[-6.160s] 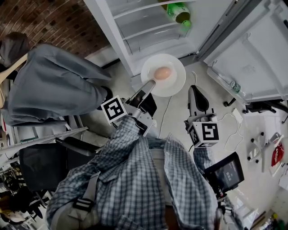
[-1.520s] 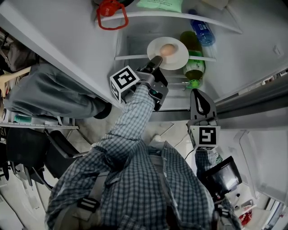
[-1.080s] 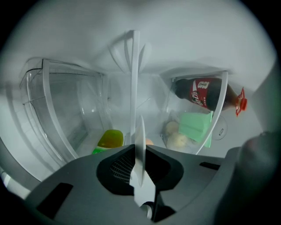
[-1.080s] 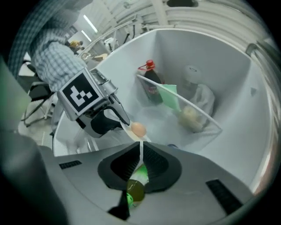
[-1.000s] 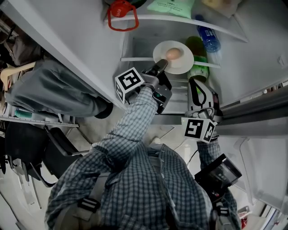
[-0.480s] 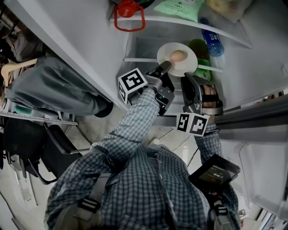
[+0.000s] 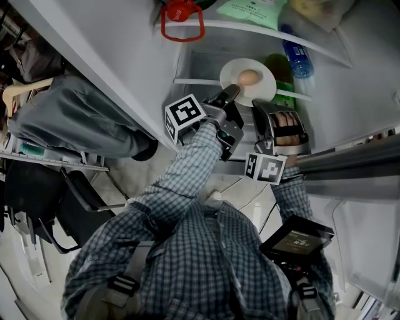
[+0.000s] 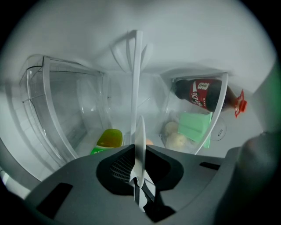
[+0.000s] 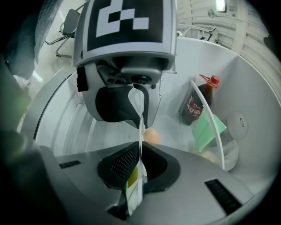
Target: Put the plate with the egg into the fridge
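Observation:
A white plate (image 7: 261,80) carrying a brown egg (image 7: 248,77) hangs level inside the open fridge, over a glass shelf (image 7: 195,82). My left gripper (image 7: 229,94) is shut on the plate's near-left rim. My right gripper (image 7: 264,105) is shut on the near-right rim. In the left gripper view the plate (image 8: 139,134) runs edge-on between the jaws, and only a sliver of the egg (image 8: 149,141) shows. In the right gripper view the plate's rim (image 9: 141,132) sits between the jaws, with the egg (image 9: 151,135) and the left gripper (image 9: 127,101) beyond.
A green bottle (image 7: 281,80) and a blue-labelled bottle (image 7: 296,59) lie just right of the plate. A red ring-handled thing (image 7: 181,19) and a green packet (image 7: 250,9) sit on the shelf above. A cola bottle (image 8: 202,94) lies there too. A person in grey (image 7: 75,119) stands left.
My right gripper has come up from below and taken hold of the plate's near-right rim. The plate has shifted slightly deeper into the fridge with the left gripper.

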`<state>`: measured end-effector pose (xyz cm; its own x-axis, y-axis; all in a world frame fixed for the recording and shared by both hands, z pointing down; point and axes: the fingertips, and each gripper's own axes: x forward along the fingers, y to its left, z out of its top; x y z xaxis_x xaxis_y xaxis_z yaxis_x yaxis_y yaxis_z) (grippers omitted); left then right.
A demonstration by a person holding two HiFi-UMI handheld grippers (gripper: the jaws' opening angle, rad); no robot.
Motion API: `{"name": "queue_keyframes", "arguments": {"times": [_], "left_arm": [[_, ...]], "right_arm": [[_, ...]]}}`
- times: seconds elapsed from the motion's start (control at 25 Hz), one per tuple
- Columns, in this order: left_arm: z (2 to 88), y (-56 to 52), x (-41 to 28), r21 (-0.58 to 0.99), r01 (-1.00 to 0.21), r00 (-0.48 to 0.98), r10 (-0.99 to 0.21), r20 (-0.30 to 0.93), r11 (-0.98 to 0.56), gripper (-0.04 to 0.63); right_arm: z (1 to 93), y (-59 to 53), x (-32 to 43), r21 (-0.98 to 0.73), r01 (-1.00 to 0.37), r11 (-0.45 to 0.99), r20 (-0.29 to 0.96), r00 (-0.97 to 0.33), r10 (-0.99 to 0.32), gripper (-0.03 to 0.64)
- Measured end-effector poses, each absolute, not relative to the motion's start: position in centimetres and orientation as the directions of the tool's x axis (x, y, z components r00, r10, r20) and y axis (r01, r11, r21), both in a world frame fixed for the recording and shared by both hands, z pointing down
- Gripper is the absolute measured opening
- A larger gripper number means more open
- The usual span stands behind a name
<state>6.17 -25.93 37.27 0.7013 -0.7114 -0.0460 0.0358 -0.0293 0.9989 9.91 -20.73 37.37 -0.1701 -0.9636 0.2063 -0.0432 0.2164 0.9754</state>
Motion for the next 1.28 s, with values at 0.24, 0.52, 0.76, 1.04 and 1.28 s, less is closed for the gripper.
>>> {"name": "queue_keyframes", "arguments": {"times": [0.24, 0.52, 0.76, 1.04, 1.28], "left_arm": [[37.2, -25.9, 6.1, 0.998, 0.052, 0.711, -0.700, -0.066, -0.042, 0.040], [37.1, -25.8, 6.2, 0.994, 0.081, 0.724, -0.681, -0.112, -0.077, 0.041], [36.3, -25.7, 6.5, 0.982, 0.117, 0.735, -0.651, -0.187, -0.150, 0.052], [35.3, -25.2, 6.8, 0.959, 0.145, 0.753, -0.602, -0.266, -0.242, 0.110], [35.3, -23.8, 7.5, 0.950, 0.151, 0.791, -0.543, -0.281, -0.272, 0.110]], "right_arm": [[37.5, -20.9, 10.0, 0.979, 0.004, 0.204, 0.202, -0.154, -0.967, 0.020], [37.4, -21.0, 10.2, 0.978, -0.012, 0.207, 0.203, -0.144, -0.969, 0.020], [37.3, -21.0, 10.3, 0.978, -0.023, 0.209, 0.204, -0.134, -0.970, 0.020], [37.1, -21.4, 10.8, 0.977, -0.032, 0.210, 0.204, -0.129, -0.970, 0.020], [37.1, -21.7, 11.0, 0.977, -0.031, 0.212, 0.207, -0.131, -0.970, 0.020]]}}
